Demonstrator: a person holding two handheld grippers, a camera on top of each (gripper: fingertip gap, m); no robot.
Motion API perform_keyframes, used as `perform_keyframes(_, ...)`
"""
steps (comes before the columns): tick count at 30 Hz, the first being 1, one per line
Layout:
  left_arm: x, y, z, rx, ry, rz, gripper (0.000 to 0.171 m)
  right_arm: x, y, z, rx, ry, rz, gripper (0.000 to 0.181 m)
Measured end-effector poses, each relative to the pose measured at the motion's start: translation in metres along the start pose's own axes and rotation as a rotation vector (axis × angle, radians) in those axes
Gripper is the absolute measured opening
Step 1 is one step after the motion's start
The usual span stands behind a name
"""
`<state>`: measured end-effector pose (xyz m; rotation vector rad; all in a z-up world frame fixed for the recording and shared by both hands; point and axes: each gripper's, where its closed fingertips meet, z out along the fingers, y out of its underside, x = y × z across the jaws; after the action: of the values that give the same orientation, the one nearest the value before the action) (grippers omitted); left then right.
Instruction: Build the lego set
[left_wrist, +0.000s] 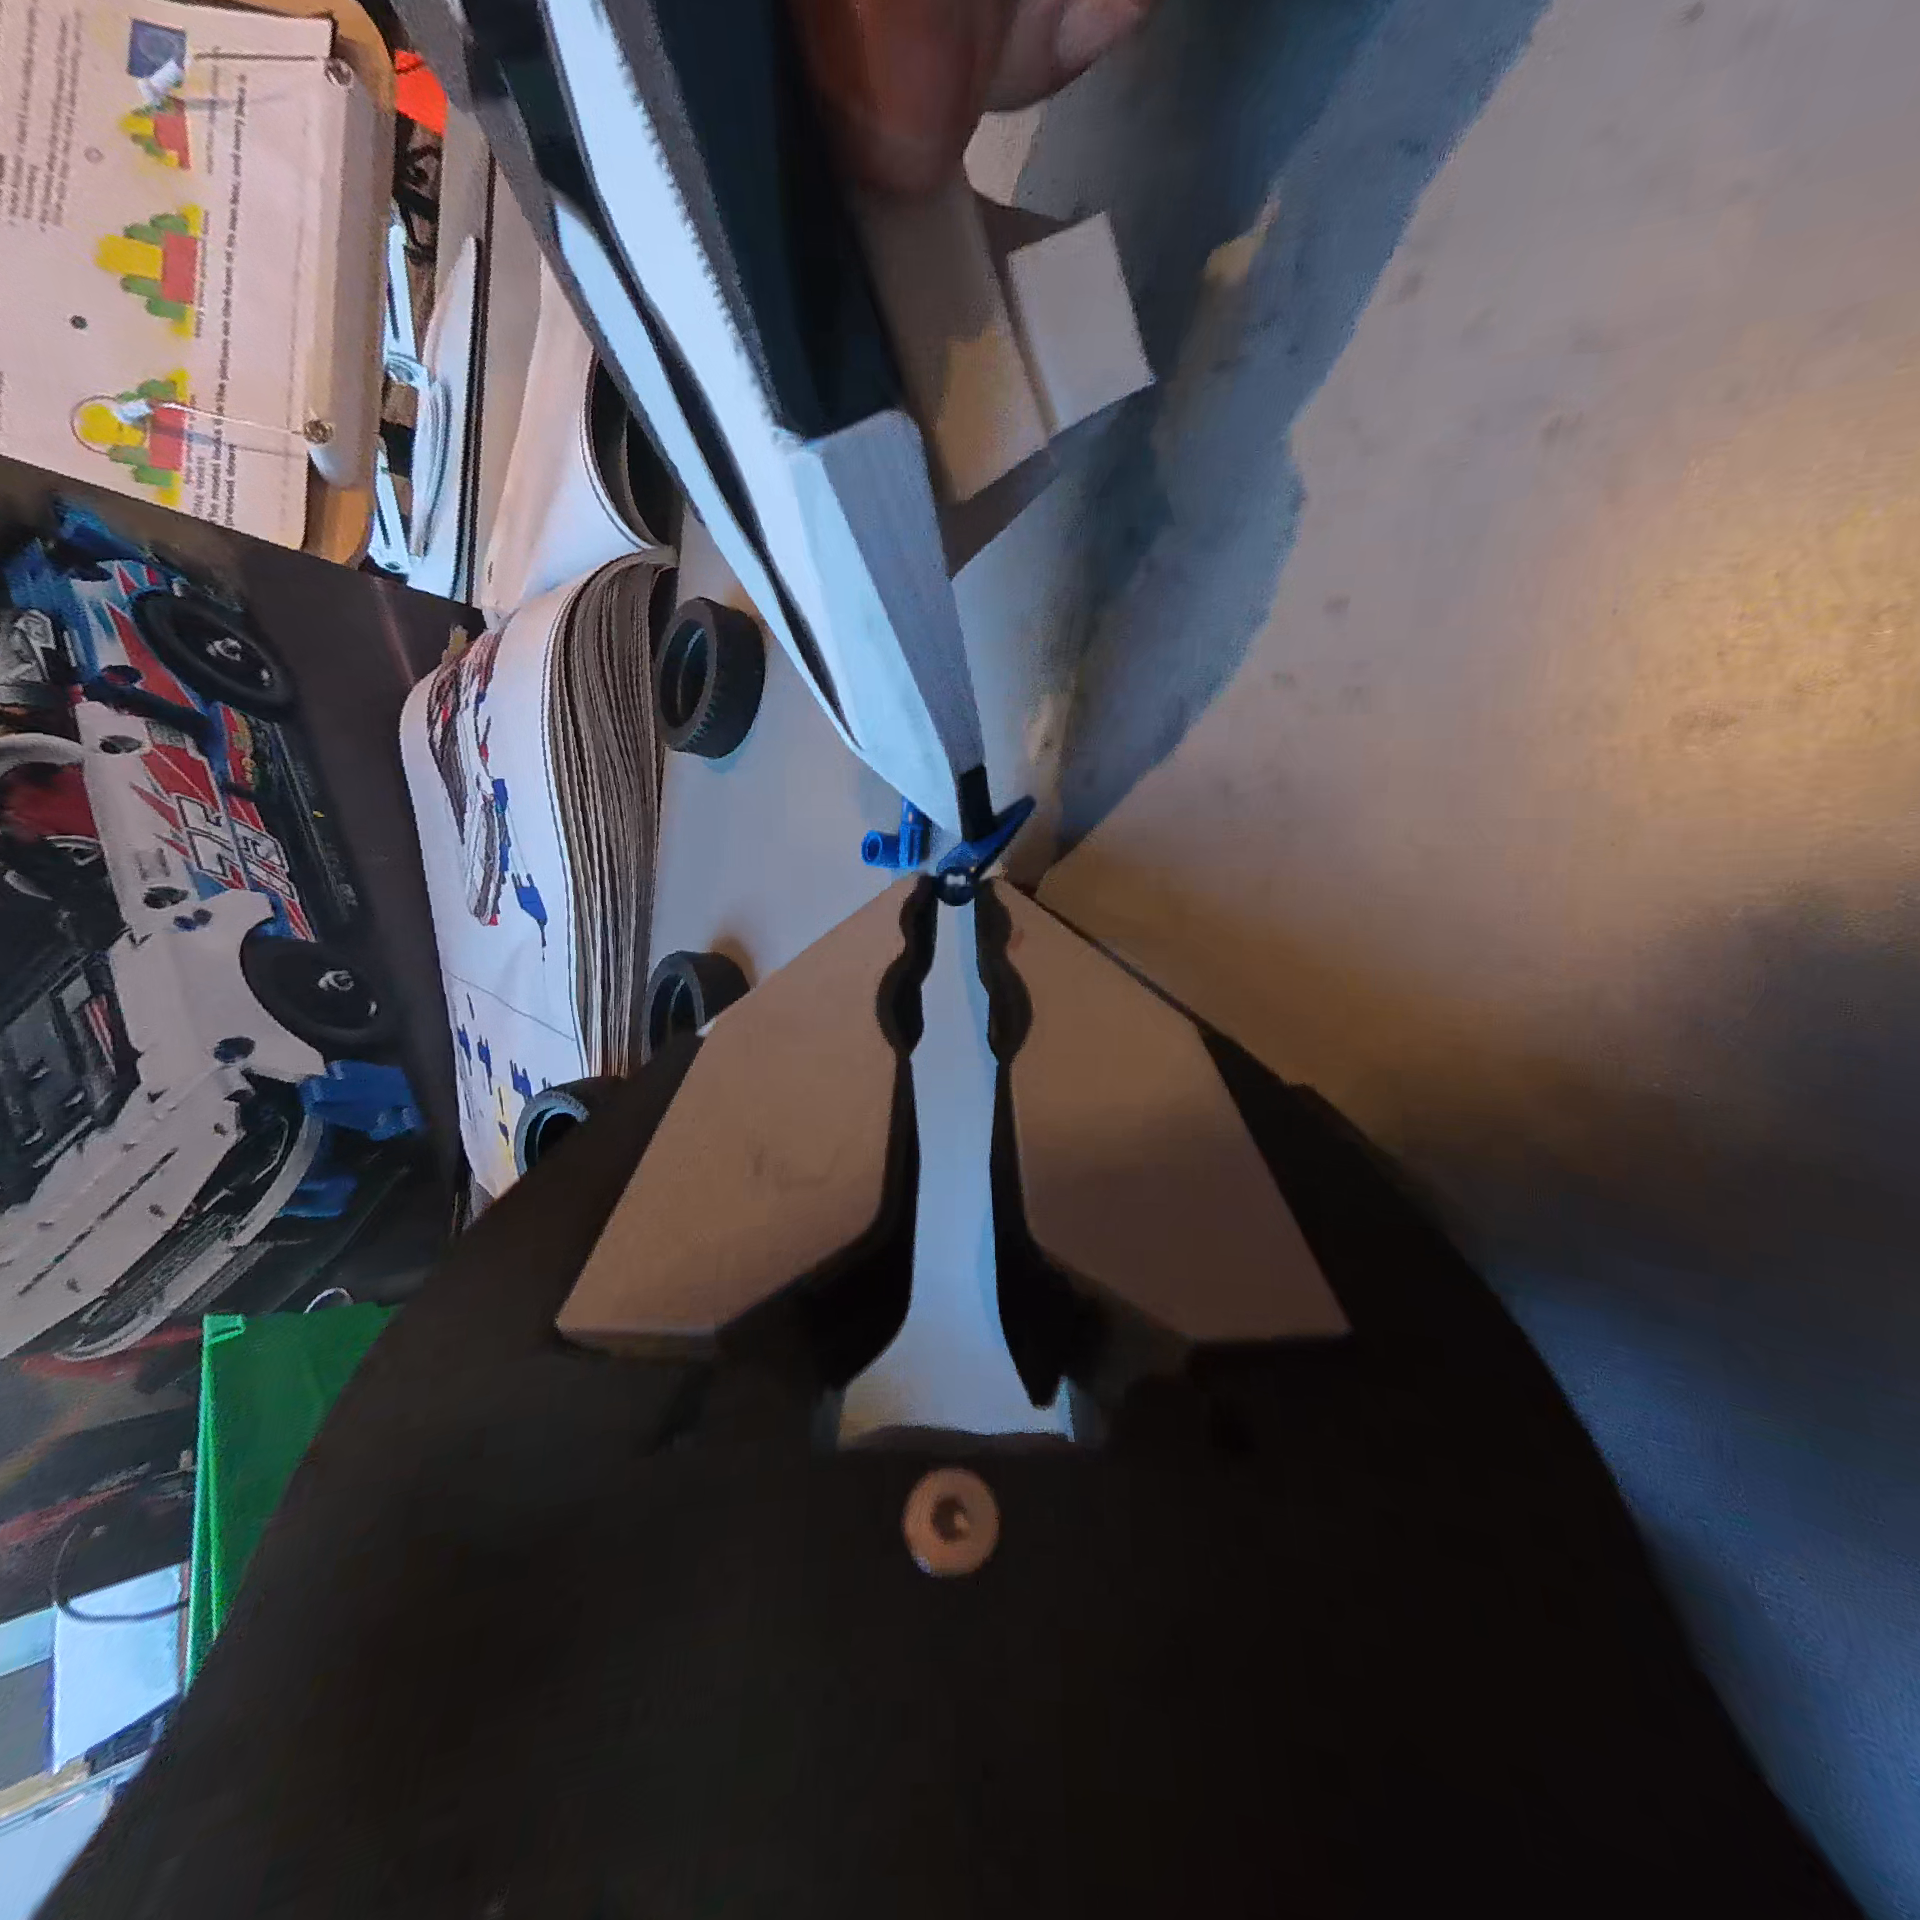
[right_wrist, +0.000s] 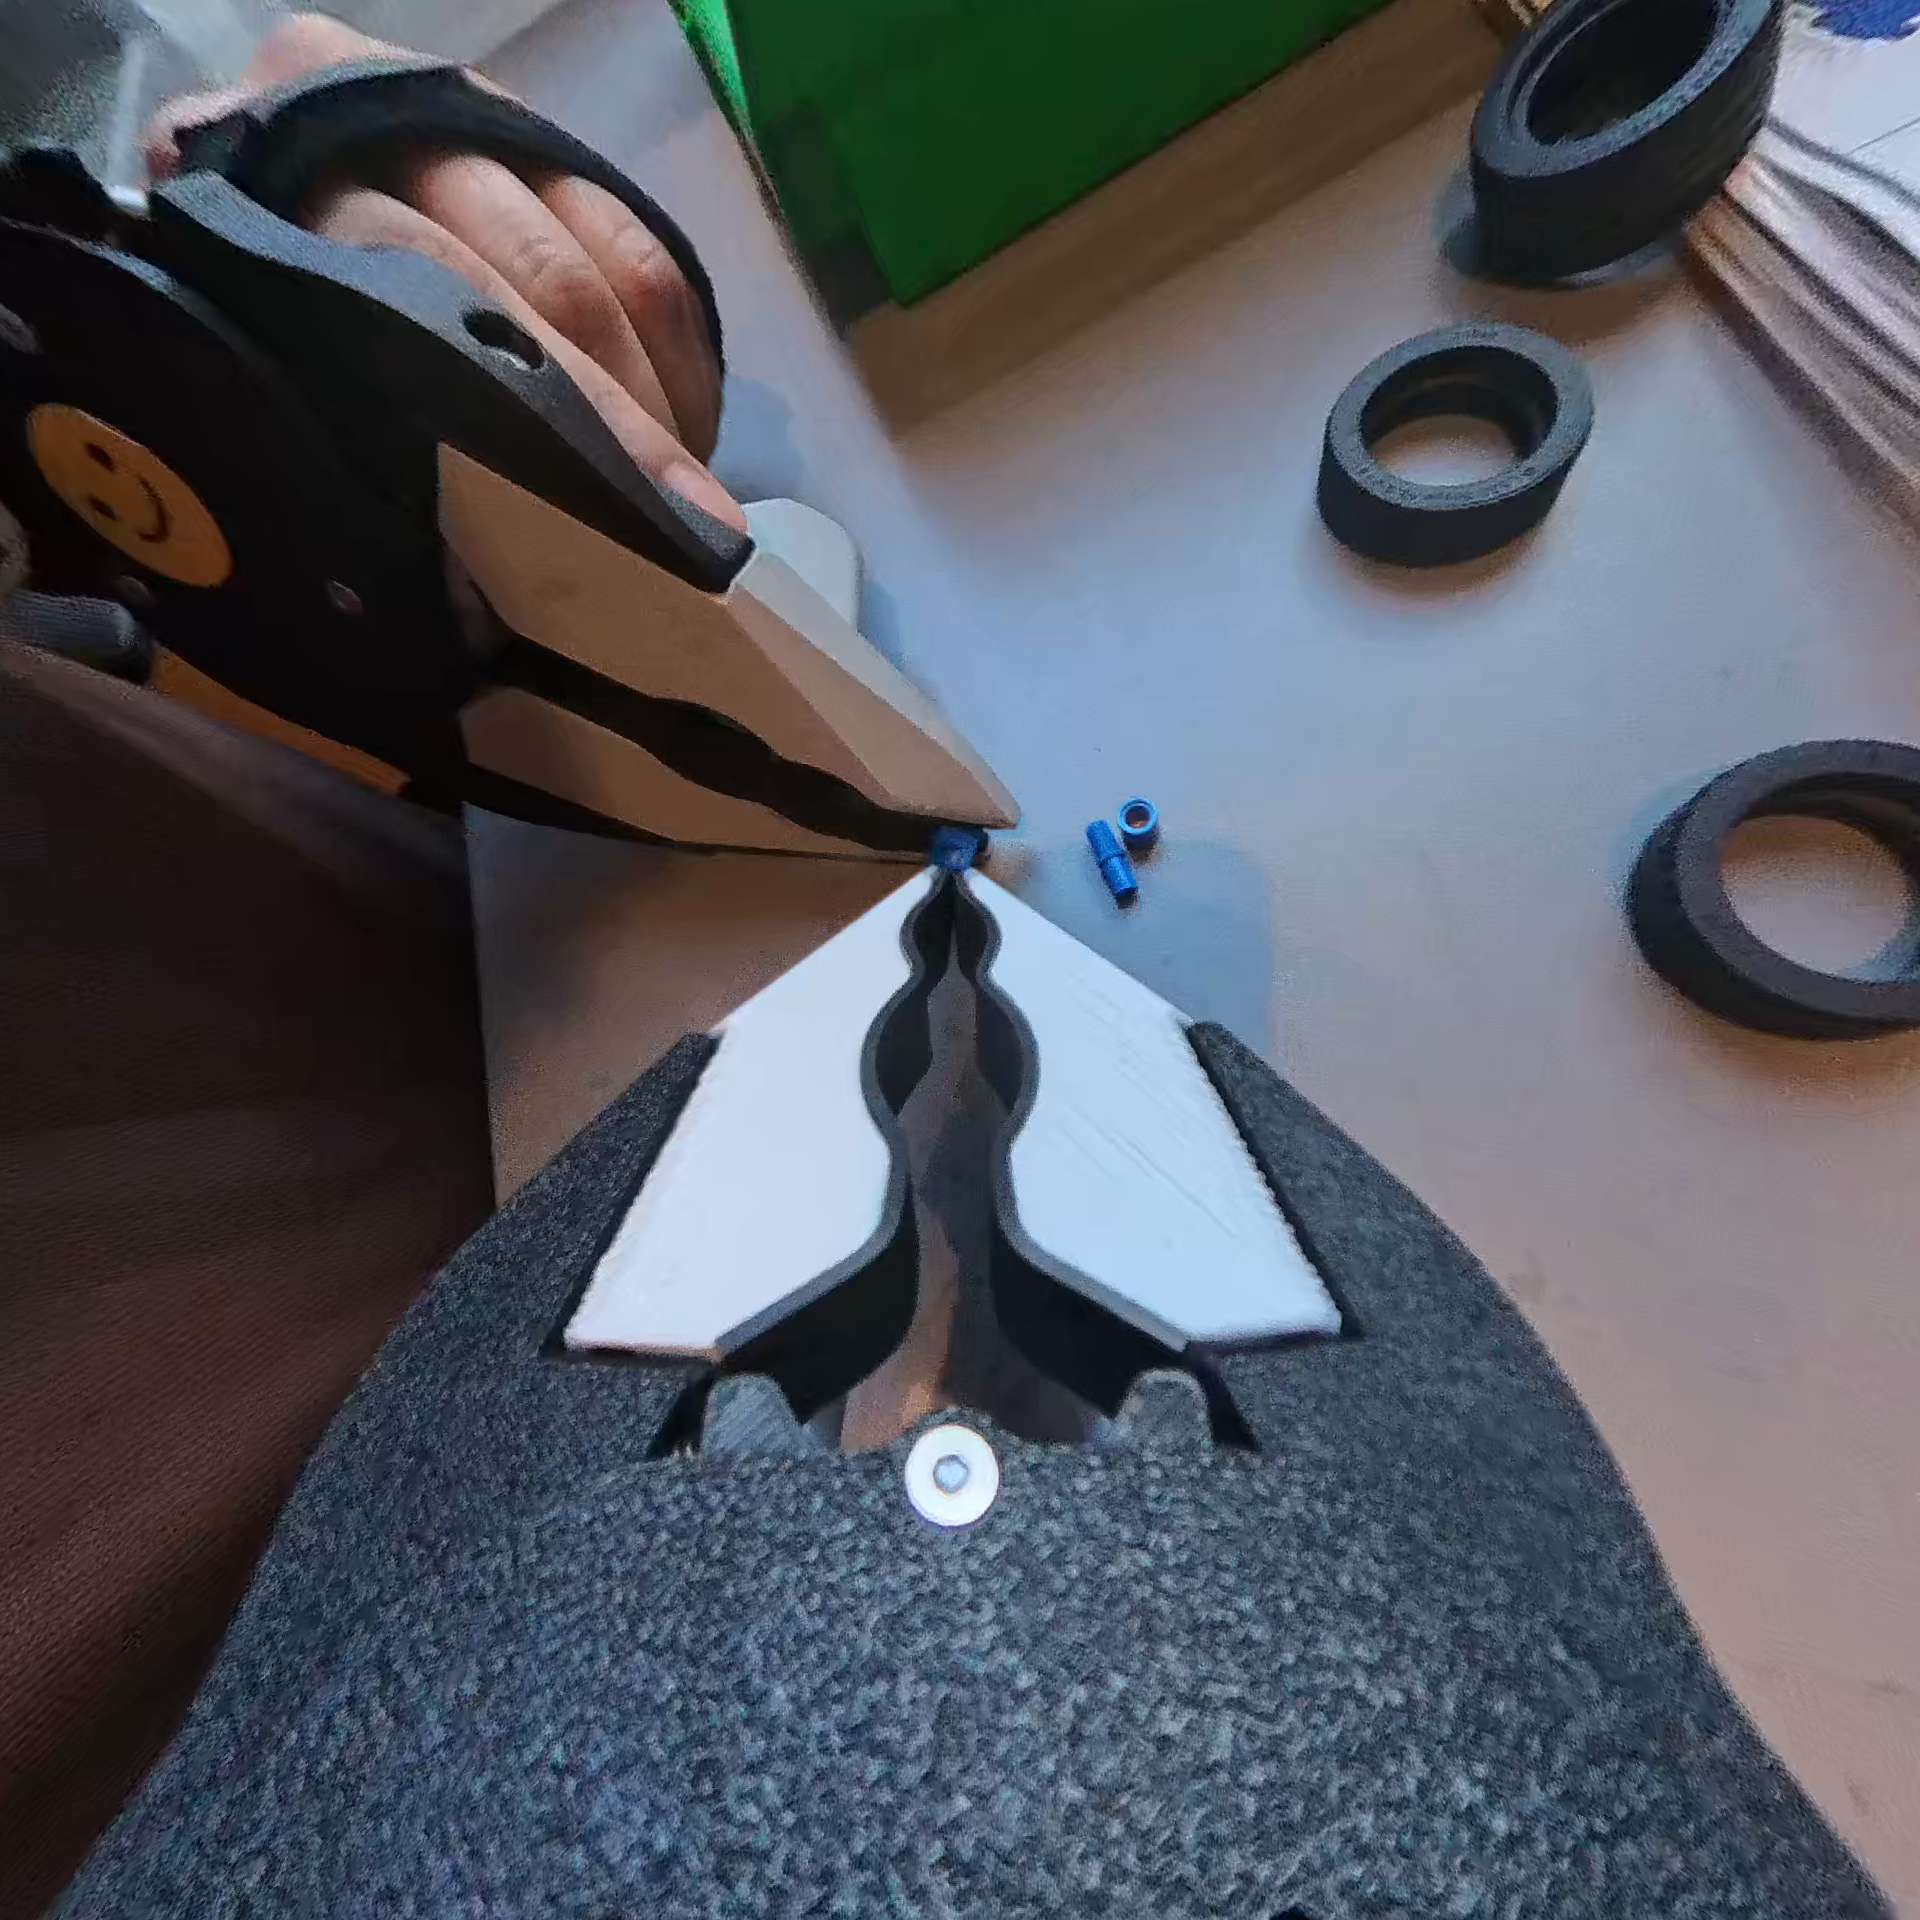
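Right wrist view: right gripper (right_wrist: 952, 871) and left gripper (right_wrist: 987, 826) meet tip to tip over the table (right_wrist: 1351, 1143), both pinched nearly shut on one small blue piece (right_wrist: 956, 847). Left wrist view shows the same blue piece (left_wrist: 977, 852) as a small connector held at the tips of the left gripper (left_wrist: 956, 894), with the right gripper (left_wrist: 961, 805) coming in from above. Just beside the blue piece lie a loose blue pin (right_wrist: 1110, 860) and a blue ring (right_wrist: 1138, 817); three black tyres (right_wrist: 1455, 457) sit well beyond it, and the instruction booklet (left_wrist: 540, 831) beyond those.

Step in hand, as I judge it: joining or passing over small connector parts, early in the build. Next move calls for steady alignment and a firm straight push. Cannot tell which gripper carries the load.
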<state>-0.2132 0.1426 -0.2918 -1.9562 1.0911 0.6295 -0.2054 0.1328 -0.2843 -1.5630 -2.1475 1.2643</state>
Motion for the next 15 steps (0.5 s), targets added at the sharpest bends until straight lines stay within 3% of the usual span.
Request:
perform_keyframes(9, 0.002, 0.009, -0.012, 0.012, 0.036, 0.071, 0.011, 0.0, 0.004, -0.006, -0.012, 0.052, -0.024, 0.005)
perform_keyframes(13, 0.005, 0.012, -0.018, 0.015, 0.162, -0.17, 0.013, 0.015, 0.004, -0.022, 0.01, 0.1, -0.013, 0.007)
perform_keyframes(15, 0.006, 0.009, -0.019, 0.024, 0.222, -0.323, 0.024, 0.016, 0.005, -0.025, 0.008, 0.076, 0.016, 0.007)
